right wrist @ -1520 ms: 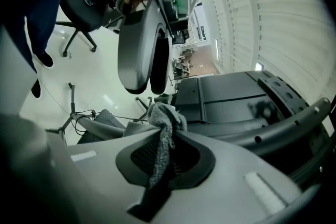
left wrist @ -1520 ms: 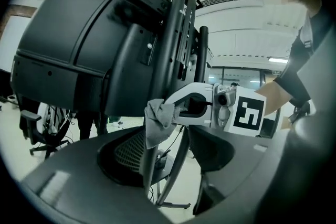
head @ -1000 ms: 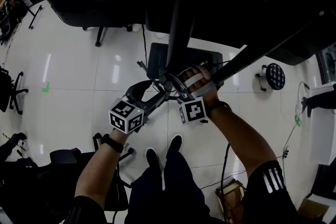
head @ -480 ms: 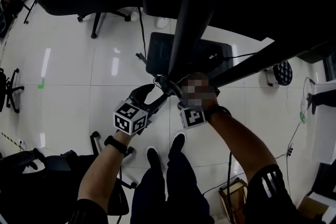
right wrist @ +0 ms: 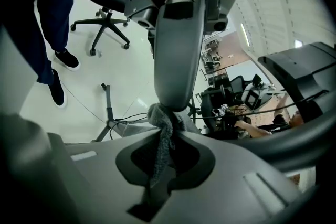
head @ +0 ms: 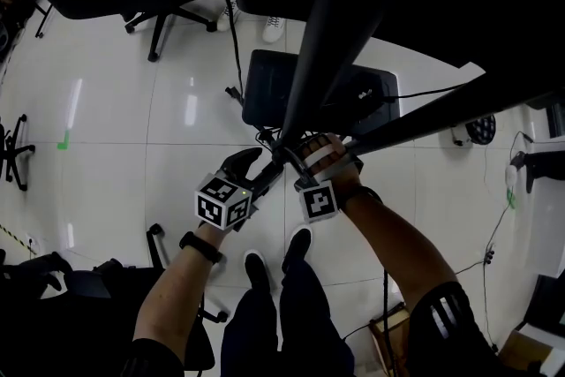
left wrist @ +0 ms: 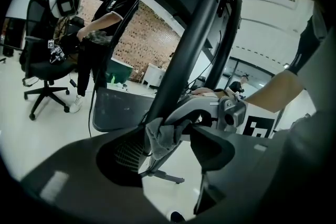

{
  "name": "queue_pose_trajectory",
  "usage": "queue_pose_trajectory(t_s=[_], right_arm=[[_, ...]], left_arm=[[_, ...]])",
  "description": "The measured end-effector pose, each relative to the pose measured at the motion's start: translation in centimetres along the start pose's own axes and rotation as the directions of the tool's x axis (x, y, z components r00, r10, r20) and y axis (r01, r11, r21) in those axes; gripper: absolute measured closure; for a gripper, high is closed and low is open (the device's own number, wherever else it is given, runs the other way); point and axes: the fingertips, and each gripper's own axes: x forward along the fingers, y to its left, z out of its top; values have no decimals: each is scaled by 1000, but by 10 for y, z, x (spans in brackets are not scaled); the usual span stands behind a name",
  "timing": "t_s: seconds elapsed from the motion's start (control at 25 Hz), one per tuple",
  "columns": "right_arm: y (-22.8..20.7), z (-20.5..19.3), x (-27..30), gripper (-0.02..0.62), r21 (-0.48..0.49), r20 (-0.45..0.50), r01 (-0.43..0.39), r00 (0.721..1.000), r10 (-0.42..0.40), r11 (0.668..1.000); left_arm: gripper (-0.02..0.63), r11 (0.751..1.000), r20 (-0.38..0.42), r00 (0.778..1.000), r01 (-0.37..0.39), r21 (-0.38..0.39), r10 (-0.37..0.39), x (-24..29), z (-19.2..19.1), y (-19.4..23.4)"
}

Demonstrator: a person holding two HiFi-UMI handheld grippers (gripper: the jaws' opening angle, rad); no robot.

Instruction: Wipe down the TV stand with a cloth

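Grey cloth (right wrist: pixel 160 131) at the dark pole (head: pixel 311 57) of the TV stand, with both grippers close together.

The right gripper (right wrist: pixel 164 153) had its jaws closed on the cloth. A narrow strip of fabric ran down into the pinch, and a crumpled bunch stood above it. The left gripper (left wrist: pixel 171 145) had its jaws spread apart with nothing clamped. The bunch lay just ahead of them, beside the pole. Whether it touched the left jaw could not be told.

The cloth looked napped and loosely folded, probably towelling or microfibre. It was judged light, limp and not fragile, likely to drape and fold over under pressure. A hold deep in the bunched middle would suit it better than a thin edge, which could slip from the smooth jaws.

The pole was a smooth, rigid, slanted bar, dark and slightly glossy. It was judged stiff enough to press against. A dark flat base plate (head: pixel 265 88) lay on the glossy white tiled floor (head: pixel 115 119).
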Motion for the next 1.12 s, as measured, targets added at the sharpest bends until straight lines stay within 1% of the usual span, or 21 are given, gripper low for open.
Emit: queue_pose_trajectory(t_s=[0.2, 0.4, 0.48, 0.56, 0.64, 0.72, 0.84, 0.92, 1.0, 1.12], right_arm=[[6, -3, 1, 574, 40, -7, -16, 1000, 16, 999], [-8, 4, -27, 574, 80, -12, 7, 1000, -6, 997], [-17, 5, -47, 574, 153, -22, 24, 1000, -21, 988], [-31, 7, -69, 574, 276, -26, 38, 999, -33, 961], [-46, 11, -92, 574, 394, -26, 50, 999, -43, 918], [-60, 18, -115, 574, 478, -22, 67, 998, -65, 876], [-83, 24, -147, 574, 559, -14, 105, 993, -118, 823], [-109, 23, -178, 572, 602, -25, 139, 988, -155, 787], [-139, 22, -213, 572, 640, -40, 181, 978, -203, 747], [-182, 27, -263, 572, 670, -55, 243, 958, -280, 701]], left_arm=[[307, 1000, -18, 1000, -2, -4, 2, 2, -5, 3], [307, 1000, -11, 1000, 12, 12, -12, -21, 9, -10], [307, 999, 2, 1000, 31, 30, -31, -32, 22, -25], [307, 998, 17, 998, 53, 46, -54, -44, 37, -44], [307, 995, 26, 997, 75, 62, -76, -58, 47, -66], [307, 992, 26, 995, 94, 87, -96, -74, 54, -89], [307, 986, 33, 992, 116, 121, -121, -99, 72, -118], [307, 980, 48, 989, 133, 147, -141, -112, 91, -136], [307, 973, 66, 985, 146, 179, -160, -125, 111, -154], [307, 966, 84, 981, 156, 208, -176, -147, 133, -178]])
